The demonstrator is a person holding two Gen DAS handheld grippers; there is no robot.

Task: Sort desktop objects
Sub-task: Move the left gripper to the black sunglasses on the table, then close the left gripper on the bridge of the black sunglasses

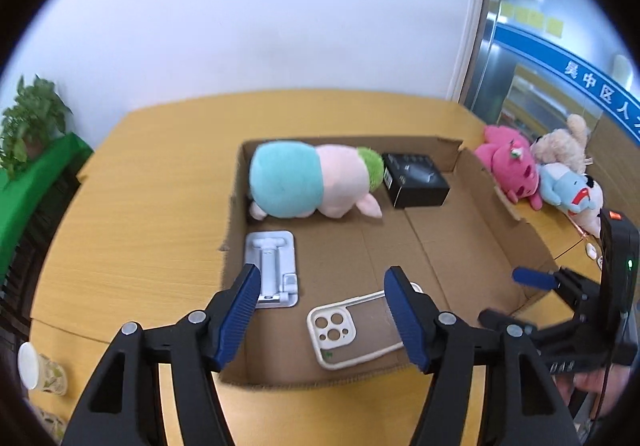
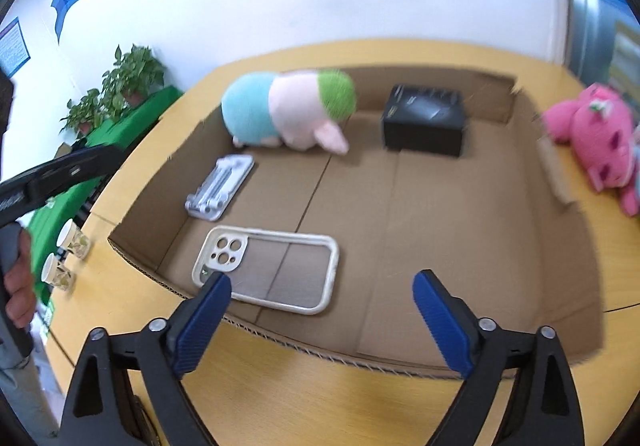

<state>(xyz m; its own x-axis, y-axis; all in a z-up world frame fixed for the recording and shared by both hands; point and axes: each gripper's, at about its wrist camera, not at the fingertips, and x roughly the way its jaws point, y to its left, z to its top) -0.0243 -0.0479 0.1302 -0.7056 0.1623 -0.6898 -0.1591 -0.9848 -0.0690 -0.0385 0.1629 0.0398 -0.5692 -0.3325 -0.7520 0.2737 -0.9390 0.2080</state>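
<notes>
Box (image 2: 552,182) mid bare, tongs (image 2: 322,320) clear.

Office, wall posters (image 2: 14,46), glass partition (image 1: 532,58)

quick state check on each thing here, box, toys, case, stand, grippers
cardboard box: open-topped, on the table
pig plush: lying in the box
black box: closed, in the box
phone case: empty, flat in the box
phone stand: folded flat in the box
pink plush: outside the box
left hand-held gripper: open
right hand-held gripper: open
</notes>
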